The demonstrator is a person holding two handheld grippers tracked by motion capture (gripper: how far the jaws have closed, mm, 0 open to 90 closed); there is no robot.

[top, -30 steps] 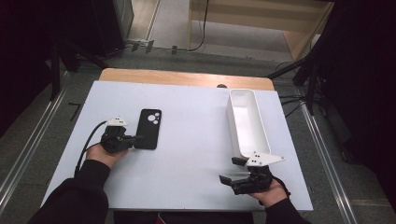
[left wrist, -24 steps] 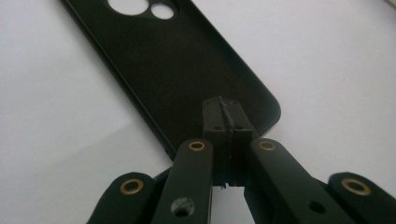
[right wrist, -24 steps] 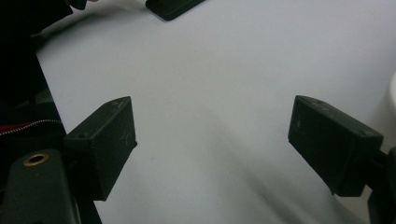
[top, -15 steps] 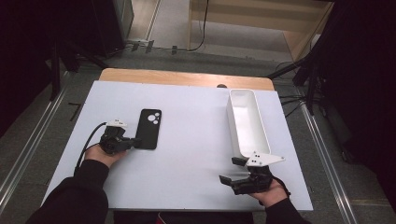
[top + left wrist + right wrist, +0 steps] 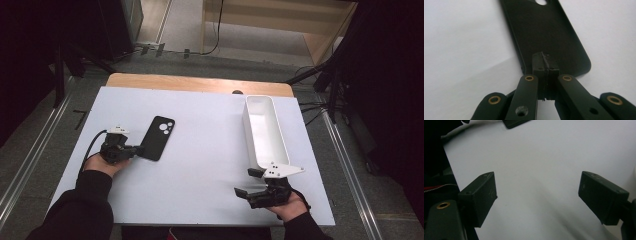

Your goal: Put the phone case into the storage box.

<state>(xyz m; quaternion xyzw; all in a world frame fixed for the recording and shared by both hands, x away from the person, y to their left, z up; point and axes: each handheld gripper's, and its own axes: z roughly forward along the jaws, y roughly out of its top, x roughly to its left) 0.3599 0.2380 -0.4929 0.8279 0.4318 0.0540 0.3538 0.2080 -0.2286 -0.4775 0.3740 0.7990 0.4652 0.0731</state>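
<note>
Two grippers are holding as before: the left gripper (image 5: 134,150) is staying clamped on the black phone case's (image 5: 158,138) near edge, so no lift is starting, while the right gripper (image 5: 251,183) is waiting open beside the white bin (image 5: 278,145).

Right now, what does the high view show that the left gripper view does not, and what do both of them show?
The high view alone shows the white bin standing at the right side of the table, and the right gripper with its jaws wide open and nothing between them, near the bin's close end. The left gripper view alone shows in close detail how the left gripper is shut on the near edge of the phone case. Both share the black phone case, the left gripper at its end, and the white table surface.
</note>
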